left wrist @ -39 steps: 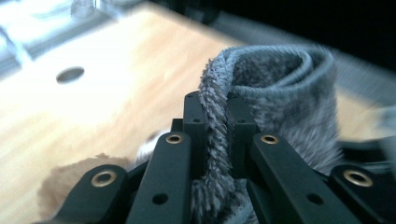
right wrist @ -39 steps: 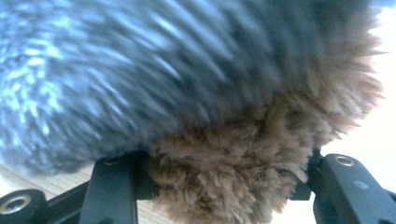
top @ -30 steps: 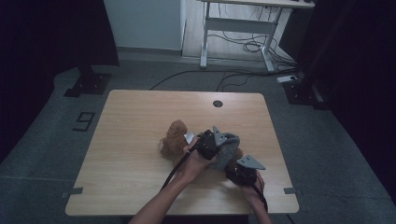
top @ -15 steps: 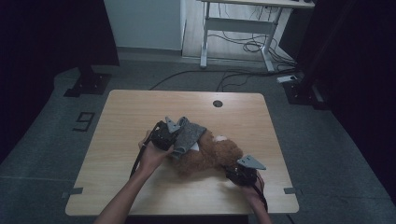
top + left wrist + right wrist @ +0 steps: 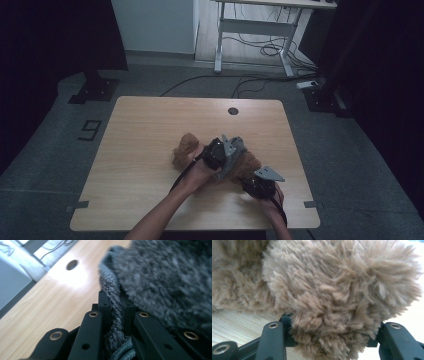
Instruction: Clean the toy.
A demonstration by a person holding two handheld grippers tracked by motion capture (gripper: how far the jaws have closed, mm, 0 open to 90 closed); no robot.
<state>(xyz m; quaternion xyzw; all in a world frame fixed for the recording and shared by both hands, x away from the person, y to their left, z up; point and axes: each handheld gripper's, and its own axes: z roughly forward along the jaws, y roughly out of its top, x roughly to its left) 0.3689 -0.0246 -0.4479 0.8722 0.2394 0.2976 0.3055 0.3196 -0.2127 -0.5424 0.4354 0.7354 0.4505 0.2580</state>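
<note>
A brown plush toy (image 5: 184, 150) lies near the middle of the wooden table (image 5: 150, 130). Draped over its right part is a grey knitted cloth (image 5: 239, 148). My left gripper (image 5: 230, 156) sits on top of the toy. In the left gripper view, that left gripper (image 5: 115, 302) is shut on the cloth's ribbed edge (image 5: 112, 290). My right gripper (image 5: 260, 186) stands at the toy's near right end. In the right gripper view, the right gripper (image 5: 332, 340) clamps a fluffy rounded part of the plush toy (image 5: 337, 290) between its jaws.
A round hole (image 5: 233, 111) pierces the table toward its far edge. Behind the table a desk frame (image 5: 250, 30) stands over loose cables on the floor. Dark stands flank the table at left and right.
My left gripper swung left with the grey cloth half a second ago and has come back right onto the toy. The right gripper has stayed put.
</note>
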